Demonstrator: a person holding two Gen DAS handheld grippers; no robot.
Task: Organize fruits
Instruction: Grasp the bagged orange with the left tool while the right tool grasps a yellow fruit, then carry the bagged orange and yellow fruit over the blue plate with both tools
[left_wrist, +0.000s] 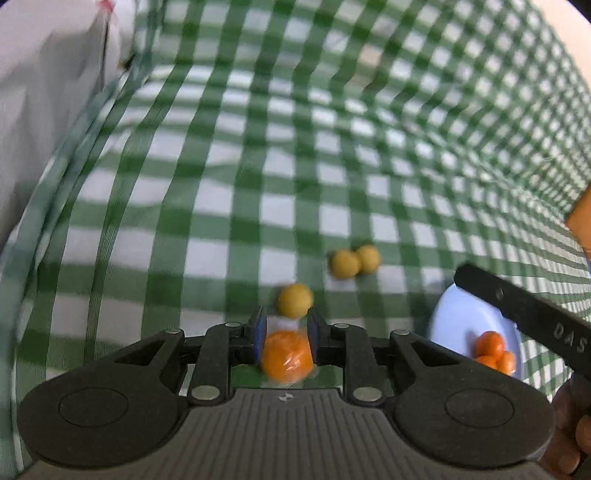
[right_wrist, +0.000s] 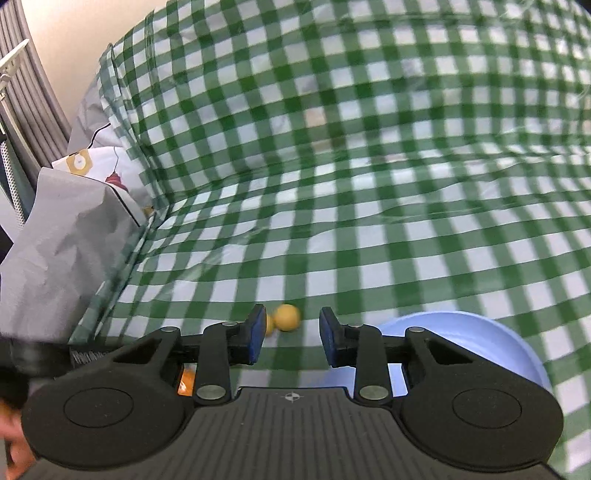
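Left wrist view: the left gripper (left_wrist: 284, 334) has its jaws clenched on a round orange fruit (left_wrist: 287, 355), with the blue pads pressing its two sides. Taking the pale blue round plate (left_wrist: 461, 321) as the landmark, this held fruit is to the plate's left, near it but not over it. Three small orange fruits (left_wrist: 493, 352) already lie together on the plate's near part, so the orange sorting looks partly done. Left of the plate, on the green and white checked tablecloth (left_wrist: 258, 166) covering the table, three round yellow fruits are not yet gathered: a touching pair (left_wrist: 354, 261) further left of the plate, and a single yellow fruit (left_wrist: 295, 300) just beyond the left gripper's fingertips. No second container for them is in view.

In the right wrist view, the right gripper (right_wrist: 293, 334) stands with its jaws apart and nothing between them. The plate (right_wrist: 480, 332) sits just to its right, and a yellow fruit (right_wrist: 287, 316) lies on the cloth left of the plate, a little beyond the fingertips; another is half hidden behind the left finger. Judging by this, the held orange fruit goes to the plate, and the yellow ones remain.
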